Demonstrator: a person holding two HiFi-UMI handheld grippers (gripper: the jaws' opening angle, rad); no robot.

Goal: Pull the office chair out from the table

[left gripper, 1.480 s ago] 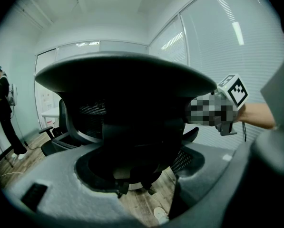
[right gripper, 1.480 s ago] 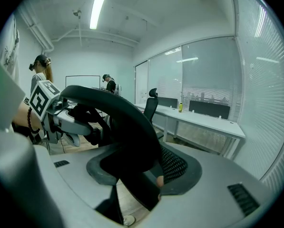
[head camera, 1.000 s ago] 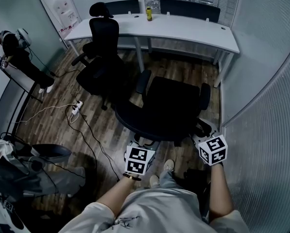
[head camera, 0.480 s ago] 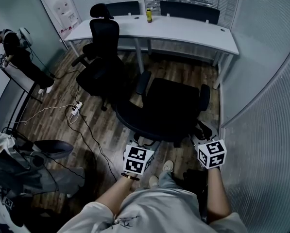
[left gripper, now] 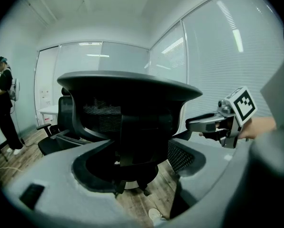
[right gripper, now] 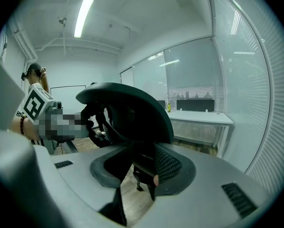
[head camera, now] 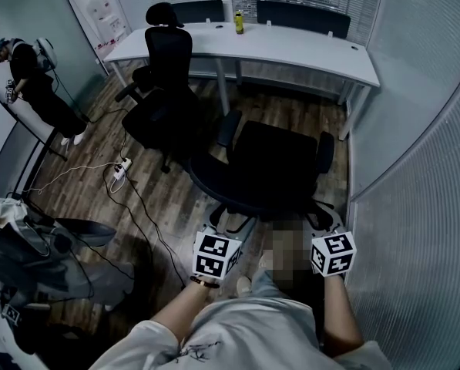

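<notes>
The chair (head camera: 272, 168) stands out on the wood floor (head camera: 99, 141), well apart from the white worktop (head camera: 291, 48). Its seat and two armrests point toward the worktop and its back is toward the person holding the grippers. It sits near the ribbed glass wall (head camera: 414, 176) on the person's right.

The left gripper (left gripper: 141, 148) is low behind the chair's back on the left side. Its jaws are spread apart, with the dark spine of the back lined up in the gap and bare floor showing below it. I can't tell if either jaw touches the chair.

The right gripper (right gripper: 139, 151) is at the back's right edge. Its jaws are also parted, with the edge of the back and part of the chair's base seen through the gap. Nothing looks pinched there.

In the head view both marker cubes are just short of the chair, one on each side of the person's legs.

A second chair (head camera: 164, 91) stands to the left, closer to the worktop. A yellow bottle (head camera: 238, 23) is upright on the worktop's far edge. A power strip (head camera: 122, 169) and cables lie on the floor to the left. Another person (head camera: 33, 75) stands by the left wall.
</notes>
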